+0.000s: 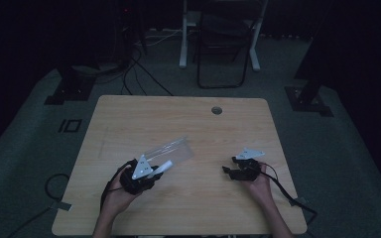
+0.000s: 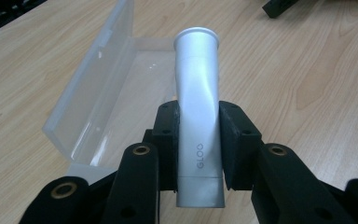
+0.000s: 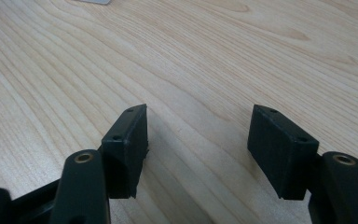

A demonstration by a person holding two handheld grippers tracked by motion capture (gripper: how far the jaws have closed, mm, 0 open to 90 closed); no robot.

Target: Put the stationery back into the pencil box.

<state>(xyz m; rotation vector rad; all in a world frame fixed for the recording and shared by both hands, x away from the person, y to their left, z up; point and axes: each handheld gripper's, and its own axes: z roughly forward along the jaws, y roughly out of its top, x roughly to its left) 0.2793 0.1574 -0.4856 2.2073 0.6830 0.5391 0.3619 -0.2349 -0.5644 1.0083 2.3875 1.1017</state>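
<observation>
left gripper (image 2: 199,140) clamped on the silver tube (image 2: 199,116), pads pinching it near the crimped tail, cap end pointing out toward the clear plastic case (image 2: 98,98). In the high view the same left gripper (image 1: 151,174) holds the tube (image 1: 162,168) just short of the case (image 1: 171,151), which lies open on the wooden table (image 1: 188,208), lid raised

right gripper (image 3: 198,140) is released, jaws apart with bare tabletop between them; it sits well apart on the right side (image 1: 235,166)

step looks like seating the tube in the case tray. To do it well: line the tube's long axis up with the tray, come in low over the near wall, lower until it lies flat, then let go. Grip is far back on the tail, so the cap end may droop, so lead with the cap. Case is light and may skid; right gripper could steady the lid edge

counts: 1 tube, 1 case, 2 grippers, 1 table, 1 cable hole (image 1: 217,110) at the far edge
</observation>
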